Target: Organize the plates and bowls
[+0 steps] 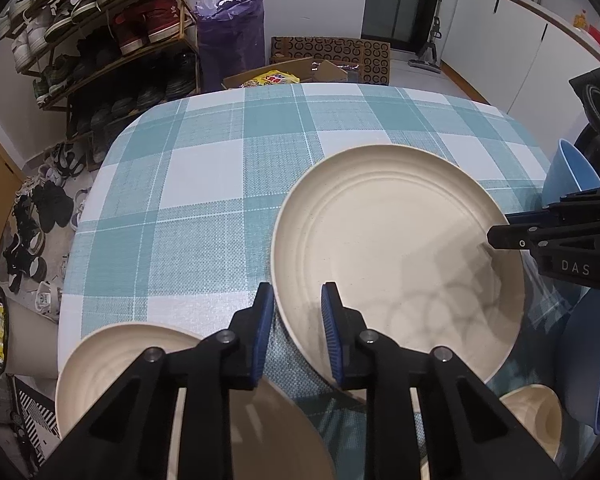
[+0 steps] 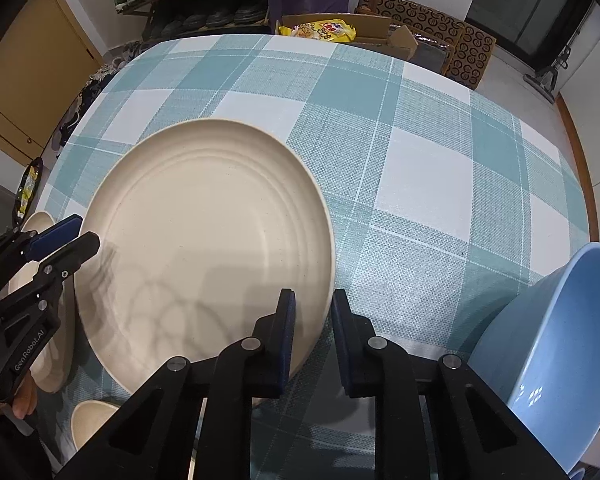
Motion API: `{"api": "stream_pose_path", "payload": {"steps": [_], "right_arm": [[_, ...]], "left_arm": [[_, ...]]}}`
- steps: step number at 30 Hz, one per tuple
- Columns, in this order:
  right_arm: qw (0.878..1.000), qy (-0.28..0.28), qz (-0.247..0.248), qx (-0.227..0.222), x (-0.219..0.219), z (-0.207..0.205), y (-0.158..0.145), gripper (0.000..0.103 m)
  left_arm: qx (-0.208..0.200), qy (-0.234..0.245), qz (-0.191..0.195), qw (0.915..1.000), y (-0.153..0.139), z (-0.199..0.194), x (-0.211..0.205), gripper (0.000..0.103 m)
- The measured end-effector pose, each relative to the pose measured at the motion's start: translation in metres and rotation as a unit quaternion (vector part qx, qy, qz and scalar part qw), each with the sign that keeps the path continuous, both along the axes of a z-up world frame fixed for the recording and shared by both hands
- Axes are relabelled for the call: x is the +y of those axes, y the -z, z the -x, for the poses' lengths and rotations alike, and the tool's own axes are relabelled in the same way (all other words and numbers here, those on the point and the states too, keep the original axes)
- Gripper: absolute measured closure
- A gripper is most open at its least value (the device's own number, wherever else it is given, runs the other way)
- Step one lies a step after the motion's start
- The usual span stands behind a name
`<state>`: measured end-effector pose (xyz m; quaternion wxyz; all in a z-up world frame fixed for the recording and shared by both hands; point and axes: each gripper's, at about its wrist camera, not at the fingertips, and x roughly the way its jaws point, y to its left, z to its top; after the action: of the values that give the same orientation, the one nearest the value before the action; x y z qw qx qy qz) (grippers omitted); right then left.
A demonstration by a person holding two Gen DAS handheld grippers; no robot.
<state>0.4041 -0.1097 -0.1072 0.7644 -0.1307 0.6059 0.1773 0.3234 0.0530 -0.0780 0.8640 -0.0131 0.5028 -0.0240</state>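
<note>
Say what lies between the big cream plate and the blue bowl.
Only bare checked tablecloth lies between the plate and the bowl, seen best in the right wrist view.

Cream plate [image 2: 204,240]: matt, smooth, faintly speckled. Blue bowl [image 2: 556,360]: glossy. Tabletop [image 2: 420,168] cover: coarse woven check cloth. Tongs' pads [image 2: 286,332]: ribbed blue rubber on matt black plastic.
</note>
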Motion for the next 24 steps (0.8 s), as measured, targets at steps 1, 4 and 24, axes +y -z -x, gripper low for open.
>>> {"api": "stream_pose_path", "payload": {"steps": [1,4,24], "right_arm": [[1.000,0.000,0.001,-0.001,0.000,0.000,0.000,0.084],[1.000,-0.001,0.003,-0.003,0.001,0.000,0.000,0.085],[1.000,0.004,-0.003,-0.015,-0.005,0.008,-0.014,0.087]], "left_arm": [[0.000,-0.001,0.001,1.0000,0.000,0.000,0.000,0.081],[-0.003,-0.002,-0.001,1.0000,-0.001,0.001,0.001,0.084],[-0.021,-0.003,-0.003,0.9998,-0.018,0.011,-0.002,0.086]]}}
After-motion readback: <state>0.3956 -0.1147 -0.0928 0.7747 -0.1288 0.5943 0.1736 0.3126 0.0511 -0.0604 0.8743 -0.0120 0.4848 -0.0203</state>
